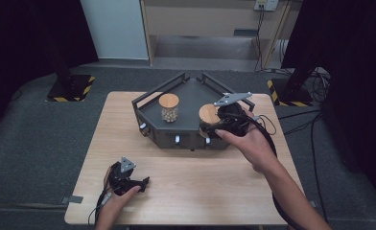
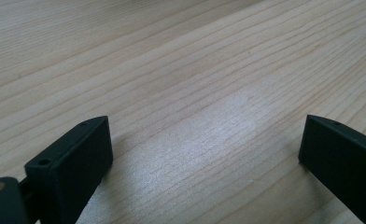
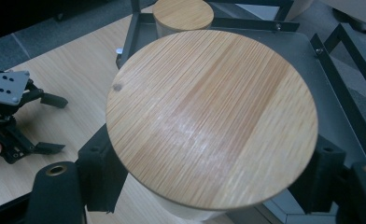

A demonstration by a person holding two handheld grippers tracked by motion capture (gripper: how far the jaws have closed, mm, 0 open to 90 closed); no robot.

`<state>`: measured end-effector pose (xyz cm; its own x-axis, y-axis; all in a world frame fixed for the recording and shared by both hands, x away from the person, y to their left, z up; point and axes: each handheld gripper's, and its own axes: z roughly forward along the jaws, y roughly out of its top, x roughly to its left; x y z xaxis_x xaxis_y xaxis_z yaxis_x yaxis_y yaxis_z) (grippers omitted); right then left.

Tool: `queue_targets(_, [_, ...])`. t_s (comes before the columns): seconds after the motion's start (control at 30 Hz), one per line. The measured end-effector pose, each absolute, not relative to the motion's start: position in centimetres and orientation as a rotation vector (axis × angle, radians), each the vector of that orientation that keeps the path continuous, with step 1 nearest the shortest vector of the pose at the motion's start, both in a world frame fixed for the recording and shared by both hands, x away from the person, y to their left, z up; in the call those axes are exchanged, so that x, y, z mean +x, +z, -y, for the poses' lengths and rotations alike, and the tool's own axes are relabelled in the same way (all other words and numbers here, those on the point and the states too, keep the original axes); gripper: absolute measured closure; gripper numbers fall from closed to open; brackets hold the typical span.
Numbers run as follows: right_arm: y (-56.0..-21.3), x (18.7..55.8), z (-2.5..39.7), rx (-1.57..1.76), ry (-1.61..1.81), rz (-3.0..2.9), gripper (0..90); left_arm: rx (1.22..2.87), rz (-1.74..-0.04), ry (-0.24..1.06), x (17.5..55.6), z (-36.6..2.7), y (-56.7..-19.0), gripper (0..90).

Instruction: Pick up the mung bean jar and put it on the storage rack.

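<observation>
A jar with a round wooden lid (image 1: pixel 208 114) (image 3: pixel 211 116) is at the front right of the dark tray (image 1: pixel 191 93), over its front rail. My right gripper (image 1: pixel 210 125) (image 3: pixel 209 186) is shut on this jar, one black jaw on each side of the pale body under the lid. I cannot tell whether the jar rests on the tray floor. A second lidded jar (image 1: pixel 169 106) (image 3: pixel 183 14) with pale round contents stands upright in the tray to the left. My left gripper (image 1: pixel 144 184) (image 2: pixel 204 140) (image 3: pixel 62 125) lies low on the wooden table (image 1: pixel 200 182) near its front left, open and holding nothing.
The tray (image 3: pixel 333 98) has raised metal rails around it and small knobs along its front face (image 1: pixel 176 139). Cables trail over the table's right edge (image 1: pixel 272 127). Grey carpet surrounds the table, with black stands and striped bases at the back left (image 1: pixel 71 86) and back right (image 1: pixel 291 91).
</observation>
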<state>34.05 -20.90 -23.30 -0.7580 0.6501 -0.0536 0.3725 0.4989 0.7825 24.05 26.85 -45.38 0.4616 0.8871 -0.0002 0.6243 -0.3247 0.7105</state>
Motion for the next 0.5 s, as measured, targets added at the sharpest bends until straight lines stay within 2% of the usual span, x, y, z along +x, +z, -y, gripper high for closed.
queue_targets(0.5, [-23.2, 35.5, 20.0, 0.864, 1.124, -2.408, 25.6, 2.065, -1.253, 0.521, 24.1, -26.9, -45.4, 1.6])
